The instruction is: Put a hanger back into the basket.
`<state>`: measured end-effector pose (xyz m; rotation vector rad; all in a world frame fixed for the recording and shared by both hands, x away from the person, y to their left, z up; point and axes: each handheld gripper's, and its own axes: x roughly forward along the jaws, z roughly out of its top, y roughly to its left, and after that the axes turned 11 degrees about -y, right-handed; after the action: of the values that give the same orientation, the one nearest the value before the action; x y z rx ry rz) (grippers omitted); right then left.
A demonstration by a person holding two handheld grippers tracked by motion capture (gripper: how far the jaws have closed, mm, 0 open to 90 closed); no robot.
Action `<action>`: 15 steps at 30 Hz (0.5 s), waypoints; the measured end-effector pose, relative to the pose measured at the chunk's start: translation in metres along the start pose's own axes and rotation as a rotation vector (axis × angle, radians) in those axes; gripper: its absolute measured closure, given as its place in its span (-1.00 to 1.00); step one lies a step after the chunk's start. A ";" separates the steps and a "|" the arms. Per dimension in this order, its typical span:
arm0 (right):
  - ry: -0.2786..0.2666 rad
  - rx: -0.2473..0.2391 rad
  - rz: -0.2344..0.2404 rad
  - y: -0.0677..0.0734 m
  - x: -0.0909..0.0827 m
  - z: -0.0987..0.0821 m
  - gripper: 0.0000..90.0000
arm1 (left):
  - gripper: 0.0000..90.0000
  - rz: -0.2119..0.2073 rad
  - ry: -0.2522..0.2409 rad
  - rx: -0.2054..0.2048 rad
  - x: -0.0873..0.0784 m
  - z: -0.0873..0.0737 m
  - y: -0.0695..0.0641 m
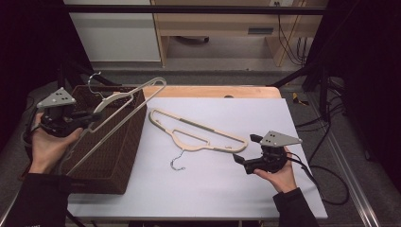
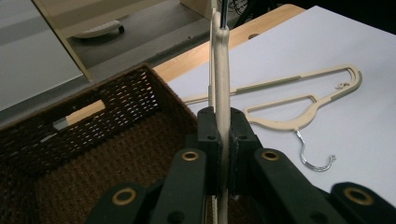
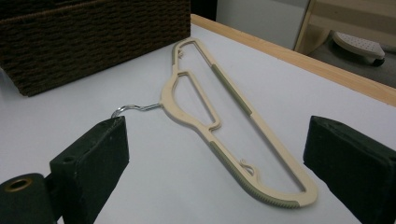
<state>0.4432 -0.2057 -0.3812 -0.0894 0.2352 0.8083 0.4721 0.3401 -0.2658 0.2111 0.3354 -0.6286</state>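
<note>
Left hand-held gripper (image 2: 223, 154) clamps raised hanger (image 2: 220, 84) over basket (image 2: 93, 154).

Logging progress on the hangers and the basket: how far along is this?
Nothing lies in the basket yet. In hand: the left tool is shut on one hanger, held above the basket. Left: the second hanger lies flat on the table, in front of the open right tool.

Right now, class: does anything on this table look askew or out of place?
Yes. The held hanger slants over the wicker basket, one end poking past the rim, clamped in the left gripper. A second hanger lies loose on the white tabletop.
</note>
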 end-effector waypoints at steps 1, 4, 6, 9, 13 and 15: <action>0.003 -0.002 0.000 0.000 0.000 0.000 -0.84 | 0.91 0.006 0.006 0.006 -0.003 -0.002 0.004; 0.008 0.000 -0.001 0.000 0.001 -0.002 -0.84 | 0.91 0.025 0.011 0.001 -0.009 -0.009 0.017; 0.011 0.001 -0.006 -0.001 0.000 -0.002 -0.84 | 0.91 0.033 0.009 -0.019 -0.013 -0.015 0.026; 0.011 0.009 -0.007 -0.002 0.001 -0.003 -0.85 | 0.91 0.047 0.016 -0.042 -0.016 -0.025 0.039; 0.019 0.004 -0.007 -0.001 0.002 -0.004 -0.85 | 0.91 0.071 0.028 -0.059 -0.017 -0.030 0.050; 0.022 0.002 -0.006 -0.001 0.003 -0.004 -0.85 | 0.91 0.076 0.013 -0.071 -0.017 -0.029 0.056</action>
<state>0.4457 -0.2051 -0.3864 -0.0969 0.2562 0.8016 0.4861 0.4026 -0.2812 0.1593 0.3595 -0.5396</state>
